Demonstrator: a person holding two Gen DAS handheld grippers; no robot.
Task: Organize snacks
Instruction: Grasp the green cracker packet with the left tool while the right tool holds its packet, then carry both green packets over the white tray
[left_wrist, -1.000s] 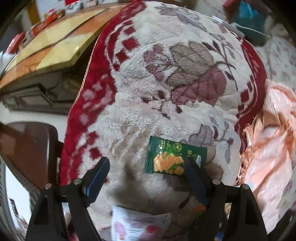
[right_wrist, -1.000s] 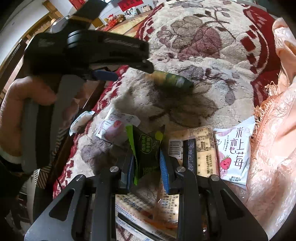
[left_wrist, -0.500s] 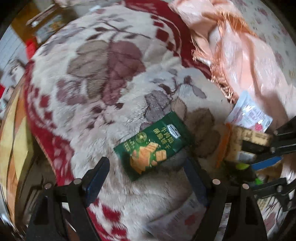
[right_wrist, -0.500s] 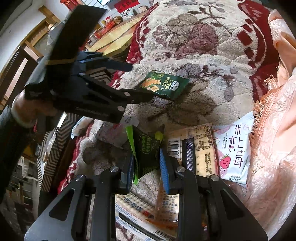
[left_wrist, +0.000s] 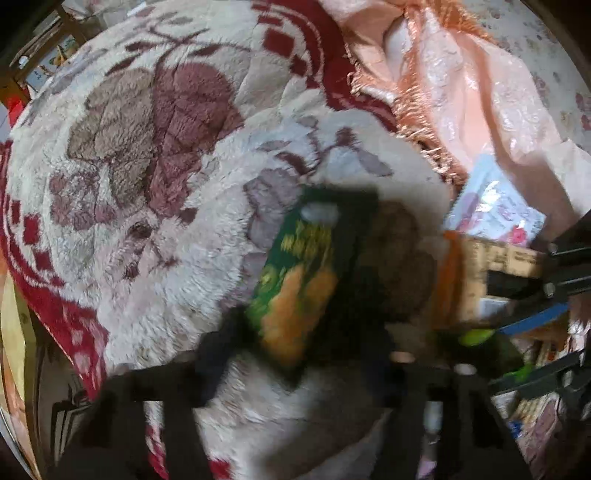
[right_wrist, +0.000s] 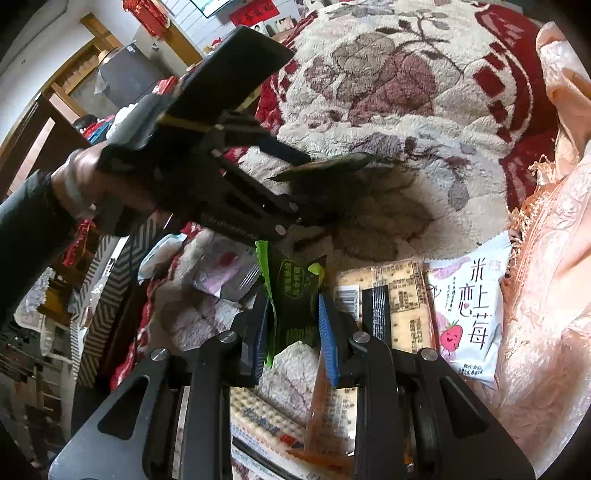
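Note:
My left gripper (left_wrist: 295, 332) is blurred by motion; its fingers stand either side of a green cracker packet (left_wrist: 295, 280), which looks lifted and tilted off the blanket. In the right wrist view the left gripper (right_wrist: 295, 188) holds that packet (right_wrist: 325, 168) edge-on above the blanket. My right gripper (right_wrist: 291, 306) is shut on a dark green snack packet (right_wrist: 295, 295) with lime edges, held upright. That packet also shows in the left wrist view (left_wrist: 480, 339).
A floral fleece blanket (right_wrist: 388, 74) covers the surface. A tan cracker pack (right_wrist: 399, 295) and a white strawberry snack bag (right_wrist: 469, 314) lie at right beside peach satin cloth (right_wrist: 546, 258). More packets (right_wrist: 221, 273) lie left and below. Furniture stands at far left.
The left gripper has narrowed around the green cracker packet and raised it off the blanket, tilting it. The right gripper has kept still with its dark green packet.

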